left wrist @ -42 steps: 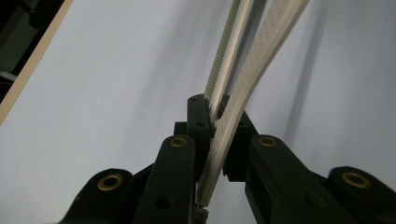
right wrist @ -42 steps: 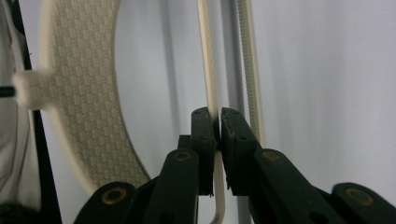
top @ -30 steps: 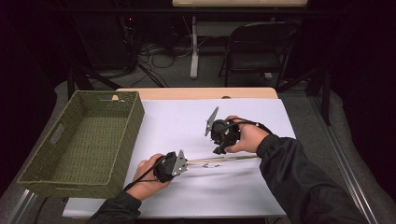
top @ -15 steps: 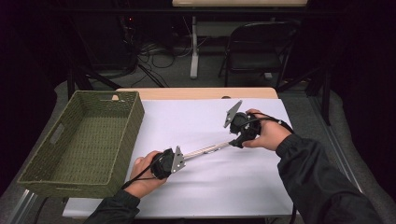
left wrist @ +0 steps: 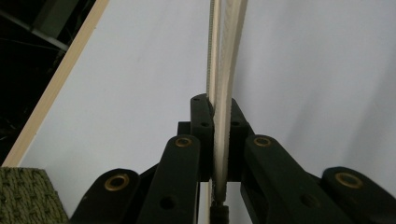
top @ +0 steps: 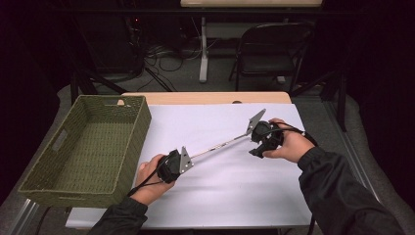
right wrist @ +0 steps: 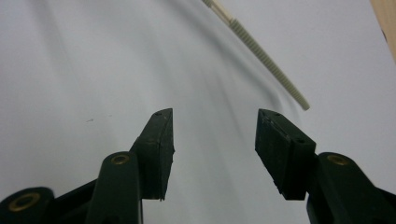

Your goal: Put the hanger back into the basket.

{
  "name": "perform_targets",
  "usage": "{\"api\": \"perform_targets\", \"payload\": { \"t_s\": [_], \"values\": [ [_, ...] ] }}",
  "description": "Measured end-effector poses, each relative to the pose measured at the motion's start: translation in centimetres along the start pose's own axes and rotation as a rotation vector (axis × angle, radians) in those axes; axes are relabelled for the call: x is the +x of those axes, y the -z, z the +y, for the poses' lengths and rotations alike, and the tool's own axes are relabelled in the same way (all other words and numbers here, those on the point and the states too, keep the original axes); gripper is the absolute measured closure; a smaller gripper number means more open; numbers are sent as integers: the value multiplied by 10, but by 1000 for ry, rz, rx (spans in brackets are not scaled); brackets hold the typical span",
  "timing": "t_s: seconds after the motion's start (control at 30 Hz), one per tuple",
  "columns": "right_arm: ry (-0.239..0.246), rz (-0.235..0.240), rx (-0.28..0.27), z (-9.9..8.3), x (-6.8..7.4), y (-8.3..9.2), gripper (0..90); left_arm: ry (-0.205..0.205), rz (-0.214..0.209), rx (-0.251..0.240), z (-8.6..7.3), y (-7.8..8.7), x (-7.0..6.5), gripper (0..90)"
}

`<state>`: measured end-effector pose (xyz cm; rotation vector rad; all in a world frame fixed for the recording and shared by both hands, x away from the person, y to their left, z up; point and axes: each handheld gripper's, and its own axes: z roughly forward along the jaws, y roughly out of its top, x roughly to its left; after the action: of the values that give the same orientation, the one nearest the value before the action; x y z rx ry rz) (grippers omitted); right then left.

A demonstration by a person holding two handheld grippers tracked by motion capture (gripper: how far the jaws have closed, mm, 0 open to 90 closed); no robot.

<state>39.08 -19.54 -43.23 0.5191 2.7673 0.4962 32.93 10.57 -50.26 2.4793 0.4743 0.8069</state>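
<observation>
A long thin cream strip (top: 220, 145) with fine teeth along one edge runs slantwise over the white table cover. My left gripper (top: 192, 157) is shut on its near end; in the left gripper view the strip (left wrist: 226, 70) stands pinched between the pads of that gripper (left wrist: 219, 112). My right gripper (top: 258, 147) sits at the strip's far end, and its jaws have just been opening. In the right gripper view, that gripper (right wrist: 215, 126) stands open with nothing between the pads. There the strip's free tip (right wrist: 266, 51) lies beyond the pads, up and to the right.
A green woven basket (top: 142, 122) stands at the left side of the table, close to my left hand. The white cover (top: 210, 196) spans the tabletop, with a wooden edge (top: 205, 97) at the back. A folding chair (top: 269, 49) and cables sit beyond the table.
My right hand has slid to the right along the strip and its jaws have opened off it. The strip's far end has swung toward the back. The left hand has stayed put.
</observation>
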Motion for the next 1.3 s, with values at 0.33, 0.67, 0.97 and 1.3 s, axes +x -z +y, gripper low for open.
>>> {"api": "perform_targets", "payload": {
  "t_s": [0.33,0.67,0.97,1.3],
  "values": [
    [-31,-34,5,-7,1,-8,472,58,33,25,1,4,8,872],
    [-86,-83,-13,-21,9,-8,471,146,29,26,12,14,22,873],
    [-136,-96,-105,-29,24,-9,447,224,-9,21,24,13,42,873],
    [-158,-144,-172,-31,37,-20,423,328,-48,28,40,9,73,873]
  ]
}}
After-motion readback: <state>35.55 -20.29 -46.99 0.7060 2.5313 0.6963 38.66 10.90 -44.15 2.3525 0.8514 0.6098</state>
